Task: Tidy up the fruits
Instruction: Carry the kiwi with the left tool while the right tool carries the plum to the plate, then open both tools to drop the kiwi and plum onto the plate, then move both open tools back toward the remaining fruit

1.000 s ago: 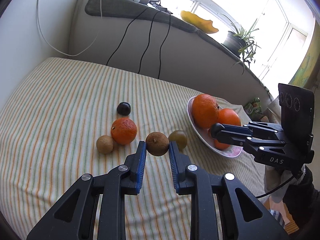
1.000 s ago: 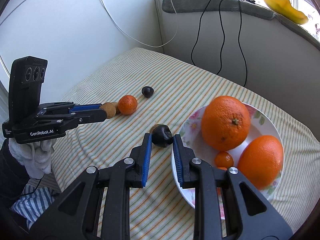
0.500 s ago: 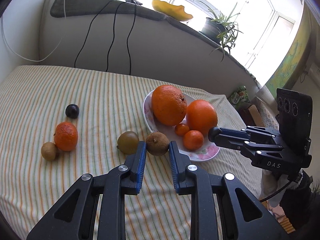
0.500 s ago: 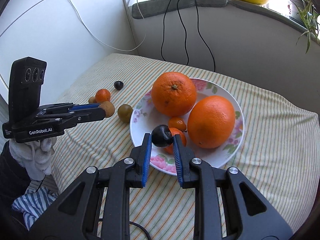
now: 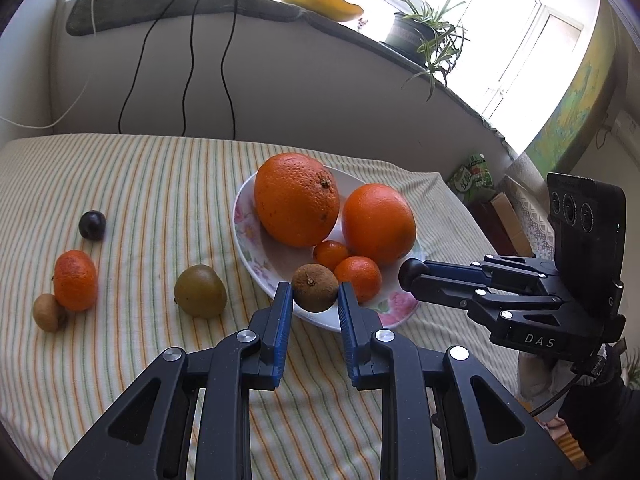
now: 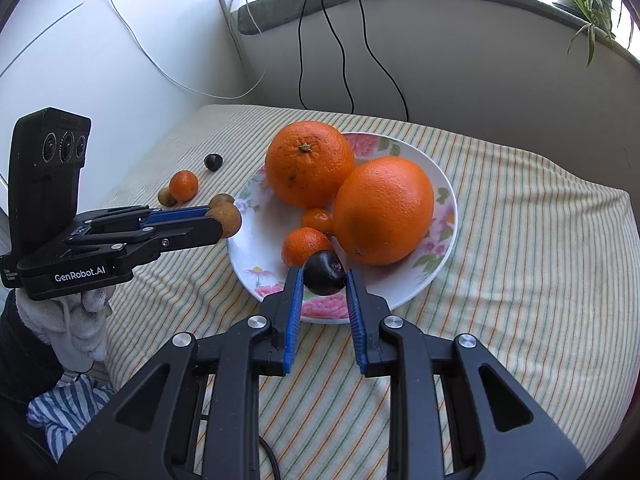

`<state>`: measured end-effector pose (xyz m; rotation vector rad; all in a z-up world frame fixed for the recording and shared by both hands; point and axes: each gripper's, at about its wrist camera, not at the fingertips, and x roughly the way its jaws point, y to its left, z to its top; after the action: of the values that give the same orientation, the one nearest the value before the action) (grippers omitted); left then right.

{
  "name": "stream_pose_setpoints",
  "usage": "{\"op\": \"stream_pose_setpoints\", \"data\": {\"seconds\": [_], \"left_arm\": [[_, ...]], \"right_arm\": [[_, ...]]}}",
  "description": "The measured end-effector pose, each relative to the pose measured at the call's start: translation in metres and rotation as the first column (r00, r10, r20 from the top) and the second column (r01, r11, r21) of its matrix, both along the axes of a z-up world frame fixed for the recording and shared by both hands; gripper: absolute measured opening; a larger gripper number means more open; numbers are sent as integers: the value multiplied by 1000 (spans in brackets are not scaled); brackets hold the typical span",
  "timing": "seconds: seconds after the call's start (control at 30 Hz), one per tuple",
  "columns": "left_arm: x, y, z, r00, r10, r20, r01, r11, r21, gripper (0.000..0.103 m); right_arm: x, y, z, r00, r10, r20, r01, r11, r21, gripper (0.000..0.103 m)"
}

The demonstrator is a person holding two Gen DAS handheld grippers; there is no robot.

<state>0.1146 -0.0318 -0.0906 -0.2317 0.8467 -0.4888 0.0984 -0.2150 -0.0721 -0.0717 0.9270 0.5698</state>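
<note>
Above a crowded plate point(image 6: 448, 216) on the striped desk, the left gripper point(image 5: 314, 300) pinches a brown fruit point(image 5: 314, 287) while the right gripper point(image 6: 322, 280) pinches a dark plum point(image 6: 324, 273); released carelessly, either could roll off or the grippers collide.

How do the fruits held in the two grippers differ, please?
The left gripper holds a brown fruit with a dull, rough skin; the right gripper holds a dark fruit, nearly black and glossy. The brown fruit is at the plate's near left edge, the dark fruit over its near rim. Both are small, round and clamped.
</note>
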Motion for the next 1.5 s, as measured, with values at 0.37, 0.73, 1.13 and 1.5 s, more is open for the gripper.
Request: {"op": "stream_pose_setpoints", "data": {"seconds": [0.37,0.73,1.13,1.5], "left_arm": [[1,-13,2,1000,-18,11,18,1000,23,22],[0,-12,2,1000,-3,20,2,999,37,48],[-5,-5,3,999,21,28,-22,998,58,53],[-16,26,6,995,87,55,-91,992,84,53]], "right_arm": [[0,2,-1,1000,5,5,-5,1000,0,23],[-2,1,2,1000,-4,23,4,1000,-2,55],[-7,7,8,999,4,43,-4,1000,-15,66],[-9,28,16,996,42,78,-39,998,-40,66]]}}
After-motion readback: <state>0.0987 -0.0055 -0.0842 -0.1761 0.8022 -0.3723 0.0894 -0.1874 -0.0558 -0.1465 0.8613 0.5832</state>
